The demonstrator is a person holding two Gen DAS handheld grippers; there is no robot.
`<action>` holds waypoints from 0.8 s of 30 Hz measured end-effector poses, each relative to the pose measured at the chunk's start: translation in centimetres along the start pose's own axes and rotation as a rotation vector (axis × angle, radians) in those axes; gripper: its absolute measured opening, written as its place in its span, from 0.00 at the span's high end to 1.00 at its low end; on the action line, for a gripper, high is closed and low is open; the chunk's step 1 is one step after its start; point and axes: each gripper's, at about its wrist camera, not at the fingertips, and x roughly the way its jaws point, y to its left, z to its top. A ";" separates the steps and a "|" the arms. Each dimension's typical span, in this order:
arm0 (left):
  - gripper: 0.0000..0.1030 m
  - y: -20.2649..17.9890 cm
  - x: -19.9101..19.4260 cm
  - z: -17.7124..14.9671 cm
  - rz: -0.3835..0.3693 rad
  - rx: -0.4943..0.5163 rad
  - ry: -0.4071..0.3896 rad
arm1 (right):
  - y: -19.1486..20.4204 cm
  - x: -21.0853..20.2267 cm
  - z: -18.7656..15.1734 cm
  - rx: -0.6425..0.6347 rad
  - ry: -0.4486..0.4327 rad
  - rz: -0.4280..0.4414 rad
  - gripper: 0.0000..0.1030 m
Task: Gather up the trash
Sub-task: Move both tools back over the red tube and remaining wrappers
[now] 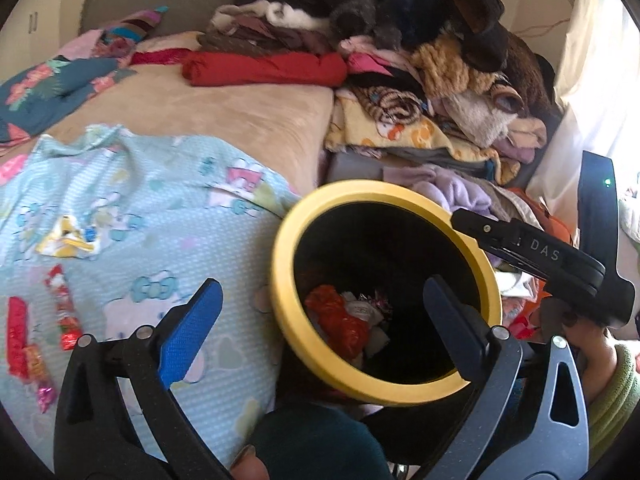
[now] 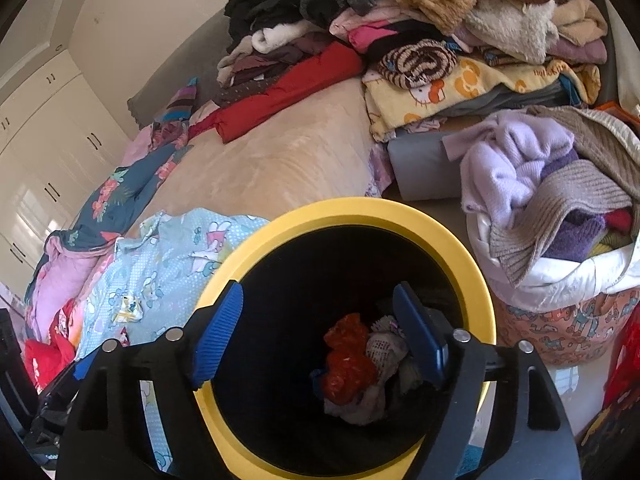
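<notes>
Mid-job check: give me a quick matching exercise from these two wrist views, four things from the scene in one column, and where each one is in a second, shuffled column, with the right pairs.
Things:
1. crumpled red wrapper
2. yellow-and-white wrapper
3. lilac sweater
4. folded red cloth

Places:
A. on the beige blanket, at the foot of the clothes pile
B. inside the yellow-rimmed bin
C. on top of the white laundry bag
D. on the light blue cartoon sheet

Pairs: 1-B, 2-D, 3-C, 4-A
</notes>
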 end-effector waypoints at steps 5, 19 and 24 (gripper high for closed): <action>0.10 1.2 -2.1 0.1 0.048 -0.004 -0.049 | 1.8 -0.5 0.1 -0.034 -0.016 0.017 0.26; 0.10 5.4 -6.6 0.1 0.164 -0.054 -0.155 | 7.5 -1.3 -0.6 -0.147 -0.028 0.085 0.24; 0.10 7.1 -8.3 -0.2 0.212 -0.074 -0.187 | 10.5 -1.4 -1.3 -0.208 -0.032 0.117 0.23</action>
